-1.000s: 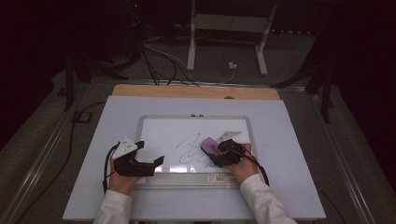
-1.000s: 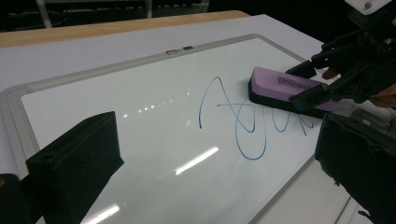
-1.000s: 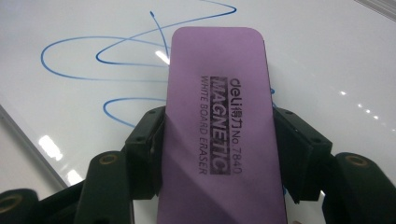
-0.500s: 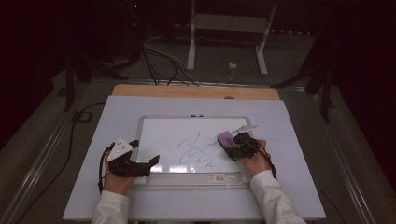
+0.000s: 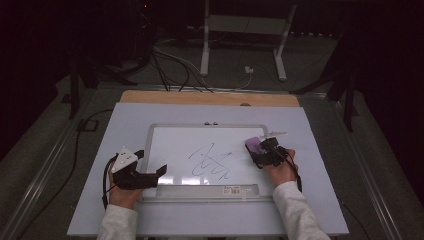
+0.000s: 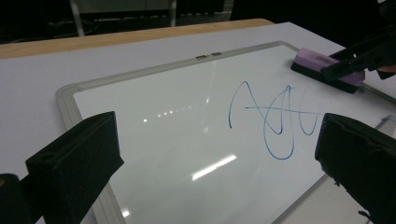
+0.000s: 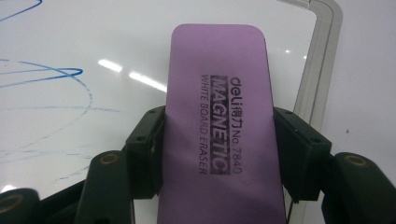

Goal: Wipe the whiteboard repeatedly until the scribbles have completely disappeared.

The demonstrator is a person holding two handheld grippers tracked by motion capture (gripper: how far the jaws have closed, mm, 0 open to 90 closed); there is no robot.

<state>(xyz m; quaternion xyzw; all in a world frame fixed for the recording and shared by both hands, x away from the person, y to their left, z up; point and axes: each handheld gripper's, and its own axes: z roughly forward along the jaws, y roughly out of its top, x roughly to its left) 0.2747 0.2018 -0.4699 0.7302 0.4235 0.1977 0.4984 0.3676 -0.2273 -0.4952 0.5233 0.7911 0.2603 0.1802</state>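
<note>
Purple eraser (image 7: 219, 121): flat oblong block, rounded corners, black felt underside, black print "deli MAGNETIC WHITE BOARD ERASER No.7840" on top. Lies flat on whiteboard (image 5: 180, 142) near its right edge, clamped at both long sides. Whiteboard: white, glossy, grey frame, flat on counter. Blue scribble (image 5: 212, 162) mid-board, partly smeared faint beside eraser.

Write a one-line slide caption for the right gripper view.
Right gripper clamps a purple magnetic whiteboard eraser on the whiteboard near its right frame, beside blue scribbles.
</note>
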